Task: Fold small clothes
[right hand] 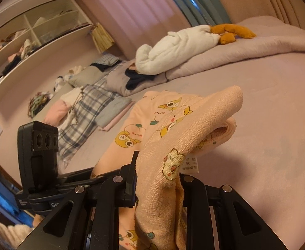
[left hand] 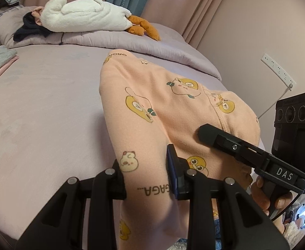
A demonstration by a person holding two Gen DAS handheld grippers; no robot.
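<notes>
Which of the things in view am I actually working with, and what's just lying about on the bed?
In the job:
peach printed garment
left gripper, shut on it
right gripper, shut on it

Lying about:
white plush toy
dark clothing
plaid cloth
folded cloths

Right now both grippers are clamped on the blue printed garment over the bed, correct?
Wrong colour only. The garment is peach with cartoon prints, not blue. The left gripper in the left wrist view and the right gripper in the right wrist view both pinch it above the bed.
</notes>
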